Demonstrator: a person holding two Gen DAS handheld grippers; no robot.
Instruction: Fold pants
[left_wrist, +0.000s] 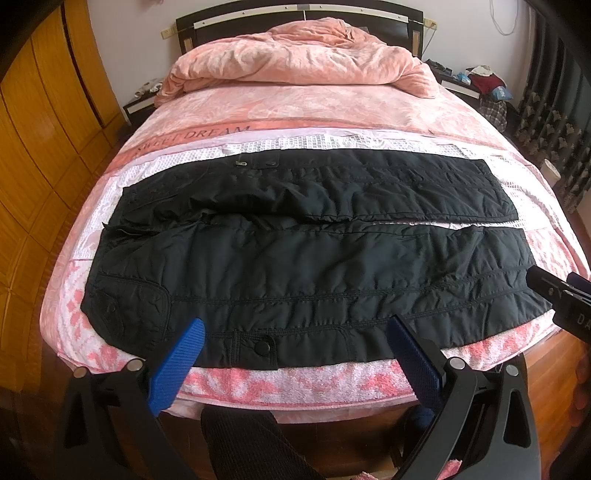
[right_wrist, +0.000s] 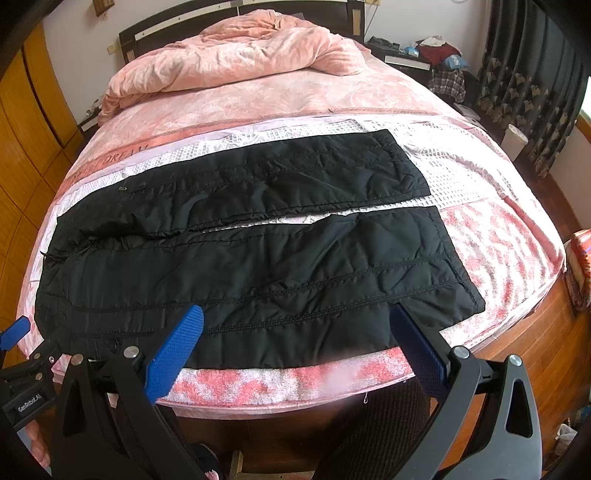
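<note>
Two black quilted trouser legs lie side by side across the foot of the bed (left_wrist: 332, 107), the pants (left_wrist: 295, 258) spread flat on a pink-and-white towel (left_wrist: 280, 384) with the waist at the left and the cuffs at the right. In the left wrist view, the left claw (left_wrist: 295, 328) hangs spread wide over the near edge of the pants, its blue fingers (left_wrist: 177, 365) apart and gripping nothing, a snap button (left_wrist: 263, 347) between them; the right claw (left_wrist: 561, 299) shows at the right edge beside the cuff. In the right wrist view, the right claw (right_wrist: 295, 314) is likewise released, blue fingers (right_wrist: 173, 354) wide apart above the near leg of the pants (right_wrist: 258, 258), toward the cuff end. A narrow strip of towel (right_wrist: 258, 384) shows between the legs. A rumpled pink duvet (right_wrist: 229, 59) is heaped at the headboard (right_wrist: 177, 18).
</note>
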